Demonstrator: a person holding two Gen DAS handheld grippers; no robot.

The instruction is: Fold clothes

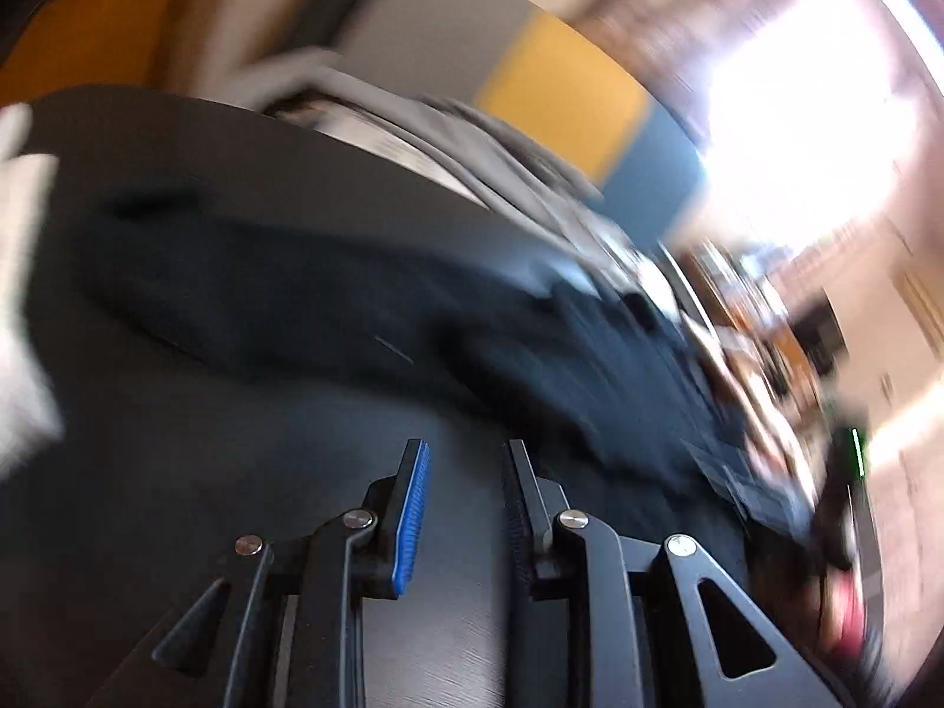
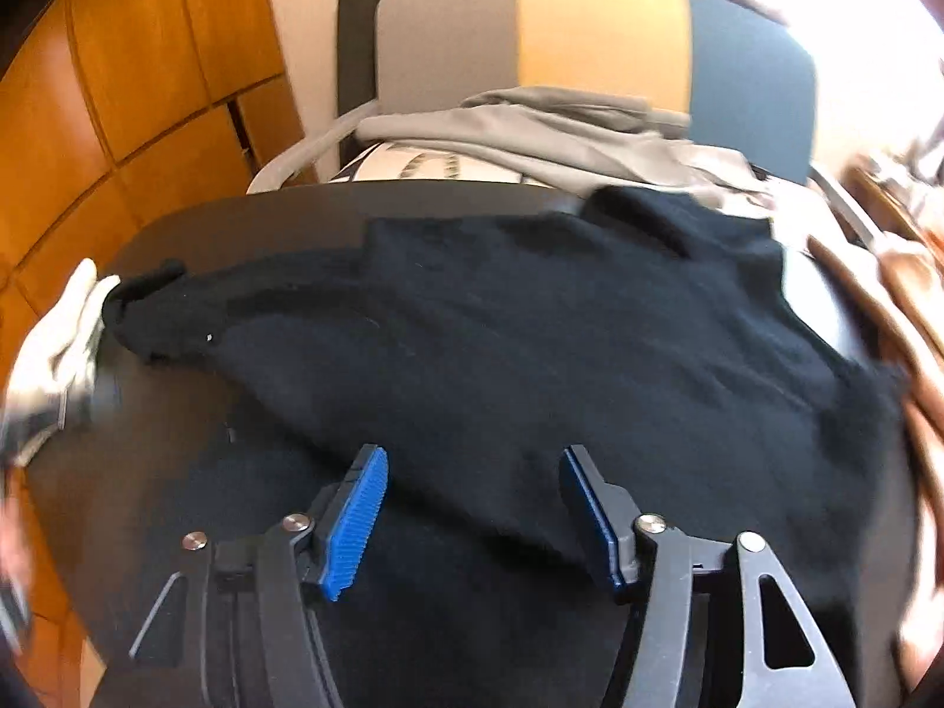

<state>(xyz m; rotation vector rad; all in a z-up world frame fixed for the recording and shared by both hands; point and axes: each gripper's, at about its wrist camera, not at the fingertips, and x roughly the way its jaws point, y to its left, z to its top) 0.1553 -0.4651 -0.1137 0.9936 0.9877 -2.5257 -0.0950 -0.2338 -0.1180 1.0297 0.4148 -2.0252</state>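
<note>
At the dark round table's (image 2: 248,218) left edge I see a white cloth (image 2: 65,330). A black knit garment (image 2: 531,330) lies spread across the table. My left gripper (image 1: 466,472) has its jaws slightly apart, empty. My right gripper (image 2: 472,472) is spread wide, empty, over the garment's near edge. Grey clothes (image 2: 531,124) are heaped on a chair behind the table's far edge.

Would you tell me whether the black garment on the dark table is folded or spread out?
Mostly spread: the black garment lies rumpled across the dark table, one far corner turned over.
</note>
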